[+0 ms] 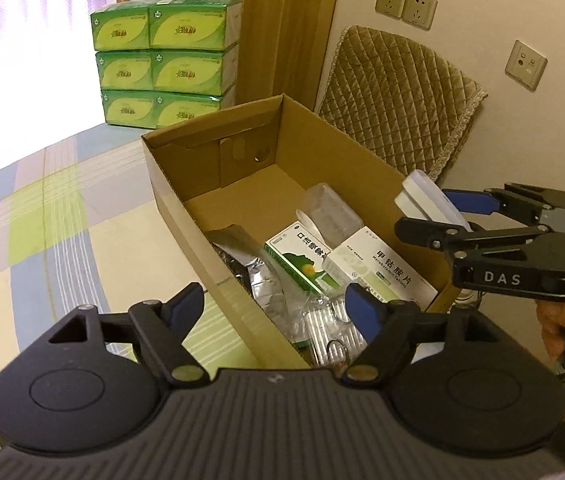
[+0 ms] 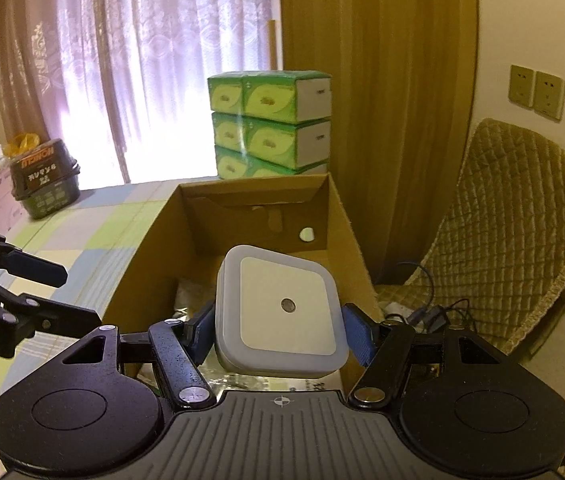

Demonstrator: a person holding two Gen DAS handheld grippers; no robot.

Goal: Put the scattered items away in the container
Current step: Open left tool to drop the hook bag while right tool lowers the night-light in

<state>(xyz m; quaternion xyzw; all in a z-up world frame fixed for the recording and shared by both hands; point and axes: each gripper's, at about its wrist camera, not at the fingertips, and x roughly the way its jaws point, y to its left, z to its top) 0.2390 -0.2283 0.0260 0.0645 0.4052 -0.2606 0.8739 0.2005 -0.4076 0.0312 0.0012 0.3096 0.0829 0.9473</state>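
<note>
Right gripper (image 2: 278,336), fingers clamped on square white plastic night-light (image 2: 282,312) above open brown cardboard box (image 1: 186,184); left gripper (image 1: 274,304) fingers apart, empty; advisably lower inside walls before releasing.

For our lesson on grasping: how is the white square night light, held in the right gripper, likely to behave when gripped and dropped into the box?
The night light looks like rigid, smooth plastic, so the right gripper could slip on its rounded edges. It seems light for its size. Flat-faced, it should land in the cardboard box without rolling.
</note>
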